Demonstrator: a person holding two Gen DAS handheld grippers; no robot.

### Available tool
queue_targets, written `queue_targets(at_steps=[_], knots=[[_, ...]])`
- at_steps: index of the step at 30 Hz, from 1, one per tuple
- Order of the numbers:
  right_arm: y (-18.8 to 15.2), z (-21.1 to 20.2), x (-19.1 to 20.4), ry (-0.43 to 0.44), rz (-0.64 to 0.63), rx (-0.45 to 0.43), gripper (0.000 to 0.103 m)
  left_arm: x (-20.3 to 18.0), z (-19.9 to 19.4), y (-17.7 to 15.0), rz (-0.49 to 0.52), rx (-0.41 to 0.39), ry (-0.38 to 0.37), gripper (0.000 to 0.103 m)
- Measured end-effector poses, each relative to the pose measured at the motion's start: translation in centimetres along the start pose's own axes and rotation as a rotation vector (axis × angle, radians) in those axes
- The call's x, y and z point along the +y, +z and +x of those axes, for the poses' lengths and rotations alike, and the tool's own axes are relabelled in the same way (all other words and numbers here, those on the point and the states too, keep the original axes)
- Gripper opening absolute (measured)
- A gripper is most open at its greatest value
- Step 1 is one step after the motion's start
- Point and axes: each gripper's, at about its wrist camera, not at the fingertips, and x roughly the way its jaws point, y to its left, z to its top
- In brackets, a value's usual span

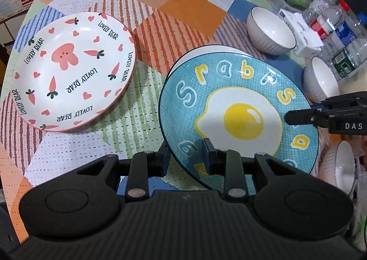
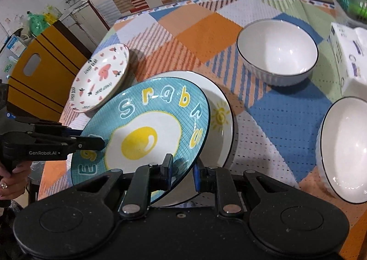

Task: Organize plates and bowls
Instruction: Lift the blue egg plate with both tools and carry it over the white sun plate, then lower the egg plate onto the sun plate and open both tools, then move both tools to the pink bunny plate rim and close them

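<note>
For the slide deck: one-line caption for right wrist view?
Both grippers lift the tilted blue egg plate off a white sun plate.

The left wrist view looks forward and down along the left gripper (image 1: 184, 156) from the near edge of the counter (image 1: 195, 7), close to the egg plate (image 1: 238, 113), which fills its right half. The right wrist view looks from the opposite rim of that plate (image 2: 142, 136), along the right gripper (image 2: 182, 170), facing across the counter (image 2: 201, 30) toward the room's far wall. Each view catches the other gripper at its side edge. Both share the egg plate, the pink plate (image 1: 73, 72) (image 2: 101, 76) and two white bowls.
</note>
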Motion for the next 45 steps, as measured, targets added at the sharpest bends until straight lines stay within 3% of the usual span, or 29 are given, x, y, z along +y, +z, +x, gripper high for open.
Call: queue_targets(at_steps=[10, 19, 23, 26, 29, 33, 45], knots=[[-0.2, 1.4, 0.2, -0.083, 0.012, 0.029, 0.026, -0.3, 1.4, 0.0, -0.001, 0.067, -0.001, 0.027], [-0.5, 2.4, 4.3, -0.306, -0.101, 0.053, 0.043, -0.4, 1.6, 0.3, -0.018, 0.075, 0.031, 0.026], [-1.2, 3.7, 5.6, -0.449, -0.211, 0.052, 0.043, -1.2, 1.4, 0.3, 0.004, 0.066, 0.048, 0.026], [-1.6, 4.0, 5.6, -0.491, -0.251, -0.005, 0.043, -1.8, 1.5, 0.1, 0.040, 0.066, 0.078, 0.025], [-1.9, 3.7, 5.2, -0.488, -0.233, -0.046, 0.043, -2.1, 0.8, 0.0, 0.042, 0.063, 0.081, 0.025], [-1.8, 1.9, 4.9, -0.416, -0.166, -0.090, 0.041, -2.7, -0.8, -0.2, 0.083, 0.048, 0.129, 0.025], [-3.1, -3.4, 9.3, -0.279, -0.158, -0.166, 0.041, -3.3, -7.0, -1.4, 0.150, -0.003, 0.190, 0.029]])
